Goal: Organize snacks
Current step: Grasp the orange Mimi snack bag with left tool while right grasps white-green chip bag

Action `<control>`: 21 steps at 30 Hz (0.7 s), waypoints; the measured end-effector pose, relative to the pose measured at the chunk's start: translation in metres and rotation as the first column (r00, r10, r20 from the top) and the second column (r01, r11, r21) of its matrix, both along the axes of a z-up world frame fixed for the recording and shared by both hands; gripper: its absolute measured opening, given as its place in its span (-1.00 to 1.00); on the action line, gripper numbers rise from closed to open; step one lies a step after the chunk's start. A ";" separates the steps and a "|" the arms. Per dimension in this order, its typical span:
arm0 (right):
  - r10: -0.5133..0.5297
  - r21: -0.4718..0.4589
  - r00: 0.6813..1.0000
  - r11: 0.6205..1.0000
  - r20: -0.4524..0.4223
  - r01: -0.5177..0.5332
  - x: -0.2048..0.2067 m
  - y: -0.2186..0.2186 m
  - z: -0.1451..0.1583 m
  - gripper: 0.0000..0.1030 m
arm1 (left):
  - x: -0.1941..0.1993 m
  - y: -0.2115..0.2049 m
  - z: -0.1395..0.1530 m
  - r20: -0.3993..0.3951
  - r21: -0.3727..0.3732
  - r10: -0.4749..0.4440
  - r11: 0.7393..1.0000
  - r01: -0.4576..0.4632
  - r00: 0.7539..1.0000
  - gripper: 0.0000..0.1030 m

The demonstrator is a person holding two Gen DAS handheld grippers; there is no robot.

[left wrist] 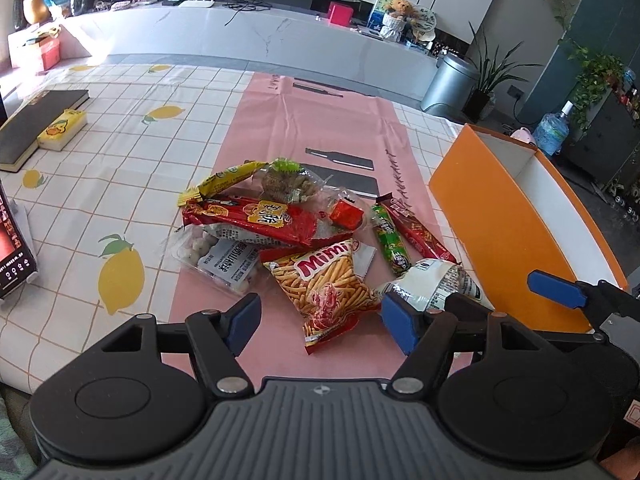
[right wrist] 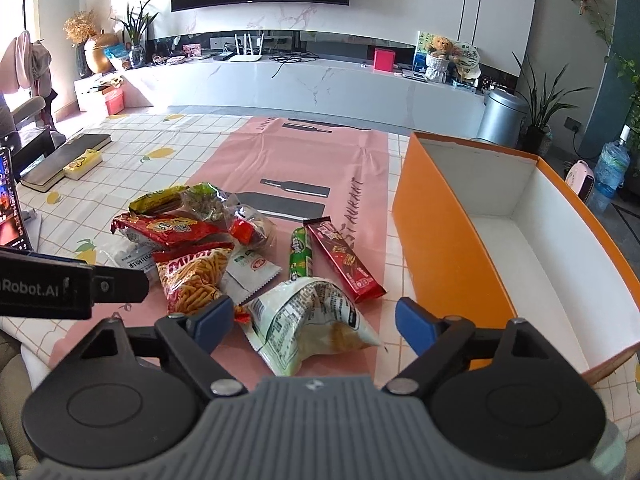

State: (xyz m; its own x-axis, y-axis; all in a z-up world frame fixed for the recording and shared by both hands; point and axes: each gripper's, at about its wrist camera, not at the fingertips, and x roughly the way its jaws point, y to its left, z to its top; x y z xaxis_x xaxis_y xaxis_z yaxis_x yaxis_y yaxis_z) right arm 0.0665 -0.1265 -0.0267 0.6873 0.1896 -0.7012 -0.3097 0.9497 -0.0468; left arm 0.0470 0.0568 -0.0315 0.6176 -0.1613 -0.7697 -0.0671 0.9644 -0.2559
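Note:
A heap of snack packets lies on the pink mat (left wrist: 320, 128): an orange Mimi stick bag (left wrist: 324, 284), a long red packet (left wrist: 256, 220), a green stick (left wrist: 390, 240), a dark red bar (left wrist: 420, 232) and a white crumpled bag (right wrist: 312, 320). My left gripper (left wrist: 322, 324) hovers open over the near end of the Mimi bag, nothing pressed between its blue pads. My right gripper (right wrist: 316, 326) stands open around the white bag, pads apart from it. The orange box (right wrist: 448, 248) with white inside sits to the right.
A dark book (left wrist: 36, 120) with a yellow pack (left wrist: 62, 130) on it lies at the far left. A phone screen (left wrist: 12, 240) stands at the left edge. The lemon-print cloth (left wrist: 120, 152) covers the table; a white counter runs behind.

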 end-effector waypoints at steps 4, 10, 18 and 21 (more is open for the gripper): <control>0.025 -0.034 1.000 0.999 -0.007 -0.025 0.016 0.009 -0.009 0.76 | 0.016 0.006 -0.010 -0.043 -0.036 0.037 0.999 -0.039 0.998 0.71; 0.037 -0.019 0.998 0.999 -0.050 -0.038 0.033 0.011 -0.024 0.76 | 0.038 0.005 -0.026 -0.092 -0.057 0.045 0.997 -0.051 0.995 0.73; 0.007 0.012 0.994 1.000 -0.108 -0.006 0.042 0.006 -0.046 0.50 | 0.053 0.000 -0.047 -0.134 -0.074 0.037 0.996 -0.047 0.990 0.74; -0.006 0.027 0.993 1.000 -0.118 0.009 0.042 0.002 -0.050 0.42 | 0.056 -0.002 -0.051 -0.126 -0.074 0.025 0.997 -0.035 0.992 0.76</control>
